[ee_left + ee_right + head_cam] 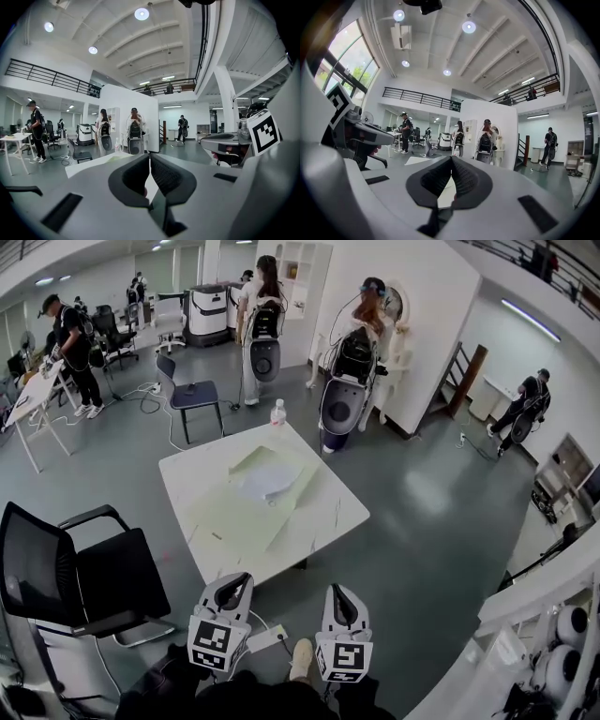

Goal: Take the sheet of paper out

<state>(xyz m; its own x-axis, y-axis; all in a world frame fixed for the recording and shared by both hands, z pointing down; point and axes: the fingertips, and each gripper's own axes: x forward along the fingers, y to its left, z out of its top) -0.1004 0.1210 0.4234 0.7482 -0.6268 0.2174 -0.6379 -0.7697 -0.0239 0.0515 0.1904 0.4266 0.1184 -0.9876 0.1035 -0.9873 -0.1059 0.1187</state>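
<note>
Both clenched, nothing gripped: left tongs (234, 581) and right tongs (337, 592), near the white counter (190, 478) carrying pale green sheets (239, 521).

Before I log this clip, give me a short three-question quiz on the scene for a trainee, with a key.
1. True or false: the left gripper has something clamped between its jaws.
2. What stands at the far edge of the white table? A) a bottle B) a mug C) a laptop
3. In the head view, on which side of the table does the black chair stand?
Key: 1 false: the jaws are together on nothing, short of the table. 2 A. 3 the left.
</note>
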